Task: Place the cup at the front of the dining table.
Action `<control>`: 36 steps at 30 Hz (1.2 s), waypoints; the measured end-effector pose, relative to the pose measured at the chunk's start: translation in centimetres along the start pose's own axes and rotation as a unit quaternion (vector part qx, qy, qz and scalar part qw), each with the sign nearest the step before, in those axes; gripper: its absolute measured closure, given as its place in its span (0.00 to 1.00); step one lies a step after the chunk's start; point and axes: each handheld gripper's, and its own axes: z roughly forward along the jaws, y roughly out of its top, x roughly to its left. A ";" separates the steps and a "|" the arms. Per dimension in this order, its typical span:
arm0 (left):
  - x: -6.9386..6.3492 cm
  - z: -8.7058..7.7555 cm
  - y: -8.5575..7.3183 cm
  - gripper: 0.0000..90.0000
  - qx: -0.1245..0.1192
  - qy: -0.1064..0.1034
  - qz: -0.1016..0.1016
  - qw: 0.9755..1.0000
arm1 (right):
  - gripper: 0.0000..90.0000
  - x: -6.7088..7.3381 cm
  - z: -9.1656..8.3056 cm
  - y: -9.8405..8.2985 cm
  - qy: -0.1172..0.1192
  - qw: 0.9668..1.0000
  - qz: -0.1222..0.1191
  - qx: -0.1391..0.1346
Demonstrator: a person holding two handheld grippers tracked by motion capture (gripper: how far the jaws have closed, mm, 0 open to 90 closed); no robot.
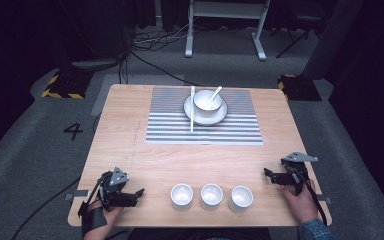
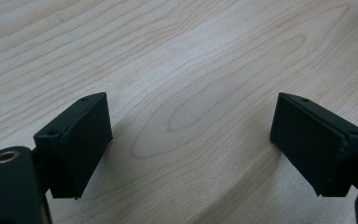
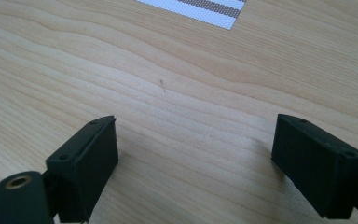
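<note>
Both tongs are held open with nothing between the jaws. The left tongs (image 1: 139, 192) rest at seven o'clock on the counter (image 1: 130, 150), the right tongs (image 1: 267, 172) at four o'clock. Three white cups (image 1: 211, 196) are lined up between them at six o'clock. The bowl's (image 1: 207, 101) contents cannot be made out.

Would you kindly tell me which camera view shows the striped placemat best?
The high view: the whole striped placemat lies there under the plate and bowl. The right gripper view catches one corner; the left gripper view looks at bare table.
</note>
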 end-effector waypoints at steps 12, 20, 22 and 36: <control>0.0 0.0 0.0 0.14 0.000 0.003 -0.002 1.000 | 0.16 0.0 0.0 0.0 -0.001 1.000 0.000 0.000; -0.2 -0.1 -0.1 0.14 -0.001 0.008 -0.008 1.000 | 0.16 0.0 0.0 0.0 -0.001 1.000 0.000 0.001; -0.2 -0.1 -0.1 0.15 -0.001 0.008 -0.008 1.000 | 0.16 0.0 0.0 0.0 -0.001 1.000 0.000 0.001; -0.7 -1.0 0.1 0.17 -0.035 -0.002 -0.005 0.999 | 0.16 0.0 0.0 0.0 -0.001 1.000 -0.001 0.000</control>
